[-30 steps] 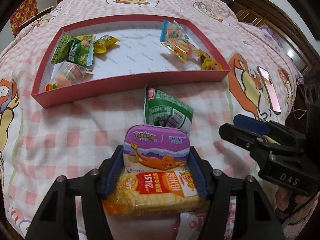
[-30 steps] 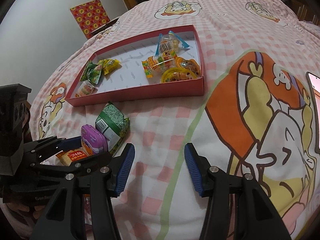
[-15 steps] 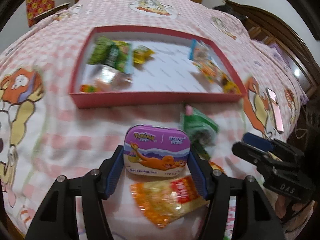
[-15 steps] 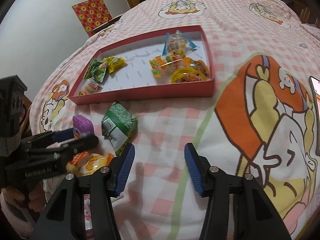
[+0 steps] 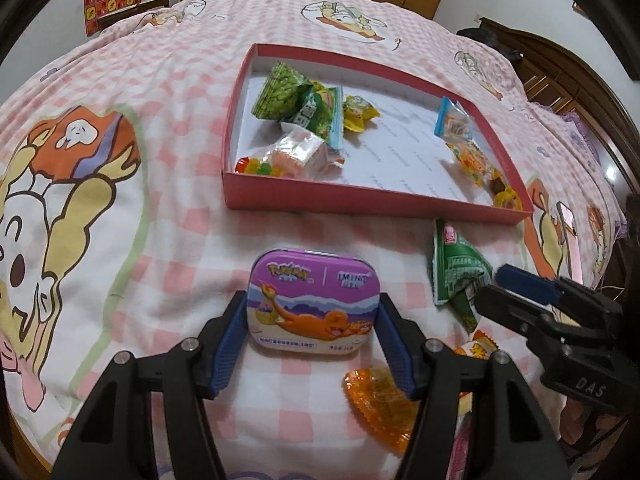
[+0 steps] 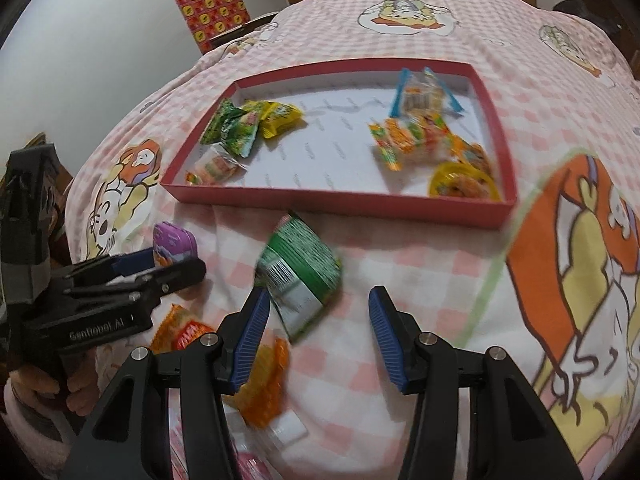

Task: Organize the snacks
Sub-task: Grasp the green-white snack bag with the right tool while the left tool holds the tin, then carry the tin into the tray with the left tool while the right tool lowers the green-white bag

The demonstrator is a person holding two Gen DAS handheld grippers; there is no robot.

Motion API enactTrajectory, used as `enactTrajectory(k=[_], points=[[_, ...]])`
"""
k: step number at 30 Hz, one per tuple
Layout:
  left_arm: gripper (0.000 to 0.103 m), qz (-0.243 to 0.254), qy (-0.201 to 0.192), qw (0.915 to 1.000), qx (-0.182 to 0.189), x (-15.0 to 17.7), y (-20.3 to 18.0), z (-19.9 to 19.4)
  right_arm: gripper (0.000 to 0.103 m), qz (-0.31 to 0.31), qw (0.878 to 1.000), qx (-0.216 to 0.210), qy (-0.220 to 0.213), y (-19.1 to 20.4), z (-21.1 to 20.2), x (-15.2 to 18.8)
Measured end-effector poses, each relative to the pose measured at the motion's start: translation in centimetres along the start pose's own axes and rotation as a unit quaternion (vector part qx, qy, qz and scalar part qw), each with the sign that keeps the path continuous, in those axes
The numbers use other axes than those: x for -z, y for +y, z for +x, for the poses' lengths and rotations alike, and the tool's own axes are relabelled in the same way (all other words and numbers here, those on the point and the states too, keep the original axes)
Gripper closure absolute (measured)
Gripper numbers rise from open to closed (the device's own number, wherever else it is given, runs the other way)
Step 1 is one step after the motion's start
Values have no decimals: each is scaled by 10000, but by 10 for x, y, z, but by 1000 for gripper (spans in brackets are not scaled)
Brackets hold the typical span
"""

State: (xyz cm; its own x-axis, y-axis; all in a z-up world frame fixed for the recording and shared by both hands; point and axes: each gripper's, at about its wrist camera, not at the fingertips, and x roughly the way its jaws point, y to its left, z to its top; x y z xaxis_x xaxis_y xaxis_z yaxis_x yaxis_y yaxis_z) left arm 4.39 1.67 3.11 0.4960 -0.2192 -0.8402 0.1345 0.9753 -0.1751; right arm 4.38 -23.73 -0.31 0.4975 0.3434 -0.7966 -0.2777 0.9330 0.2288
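My left gripper (image 5: 312, 332) is shut on a purple Pokémon mint tin (image 5: 313, 302) and holds it above the bedspread; the tin also shows in the right wrist view (image 6: 174, 242). The red tray (image 5: 360, 196) lies ahead with green and yellow packets at its left and orange packets at its right. My right gripper (image 6: 316, 336) is open, its left finger touching a green snack packet (image 6: 300, 276) lying in front of the tray (image 6: 340, 200). Orange packets (image 5: 380, 404) lie below the left gripper.
The bed has a pink checked cover with cartoon prints. A phone (image 5: 570, 236) lies at the right. A wooden headboard (image 5: 560, 72) stands at the far right. A patterned red box (image 6: 212, 8) stands past the bed's far left corner.
My left gripper has lifted the tin off the orange packet and swung left. My right gripper has moved left and forward to the green packet.
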Motion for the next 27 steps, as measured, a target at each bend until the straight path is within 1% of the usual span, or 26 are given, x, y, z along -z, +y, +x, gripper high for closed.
enactTrajectory(k=[8, 13, 14, 21, 27], points=[[38, -22, -2, 10000, 94, 1, 4, 0, 50, -151, 9998, 30, 133, 14, 20, -10], [38, -21, -4, 9999, 98, 1, 4, 0, 50, -134, 9999, -14, 66, 14, 22, -11], [38, -20, -6, 10000, 97, 1, 4, 0, 51, -120, 9999, -28, 61, 13, 22, -11], [38, -14, -59, 9999, 138, 0, 4, -6, 64, 9, 9998, -189, -5, 7, 16, -9], [38, 57, -205, 9997, 155, -5, -1, -19, 65, 10, 9995, -268, -159, 5, 3, -7]])
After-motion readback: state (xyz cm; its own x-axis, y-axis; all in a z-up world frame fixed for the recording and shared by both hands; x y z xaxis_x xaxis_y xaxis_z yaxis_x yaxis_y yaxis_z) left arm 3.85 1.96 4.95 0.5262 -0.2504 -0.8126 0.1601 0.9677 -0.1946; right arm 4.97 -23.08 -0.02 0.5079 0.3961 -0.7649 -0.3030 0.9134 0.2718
